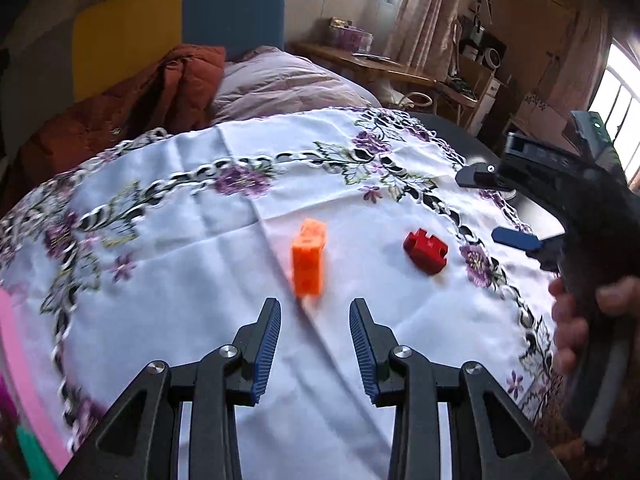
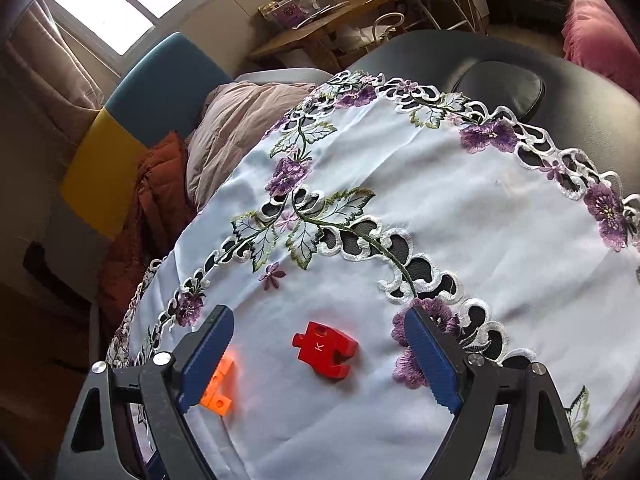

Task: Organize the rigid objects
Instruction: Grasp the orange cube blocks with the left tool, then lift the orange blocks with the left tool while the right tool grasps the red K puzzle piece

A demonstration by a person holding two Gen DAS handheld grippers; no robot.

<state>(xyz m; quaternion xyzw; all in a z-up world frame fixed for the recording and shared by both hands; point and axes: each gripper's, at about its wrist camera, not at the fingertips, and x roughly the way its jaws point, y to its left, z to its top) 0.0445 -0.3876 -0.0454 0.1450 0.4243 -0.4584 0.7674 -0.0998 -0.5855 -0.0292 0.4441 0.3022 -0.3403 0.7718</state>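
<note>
Two blocks sat on the worktop's white embroidered cloth (image 2: 460, 208): one orange block (image 1: 307, 262) and one red puzzle-shaped block (image 2: 325, 354), near each other but apart. A white letter "K" showed on the red block's top face, and that was the only writing legible. The left tool (image 1: 314, 344) hovered just short of the orange block, its blue-padded fingers (image 1: 266, 350) spread apart with nothing between them and bare cloth in the path. The right tool (image 2: 320, 364) stood wide open around the red block, touching neither side of it; its left finger (image 2: 206, 360) covered part of the orange block. Purple flower embroidery ringed the cloth. Beyond the worktop lay a rust-coloured jacket (image 1: 132, 108), a pinkish quilt (image 1: 288, 84), and a yellow-and-blue headboard (image 1: 180, 28).
</note>
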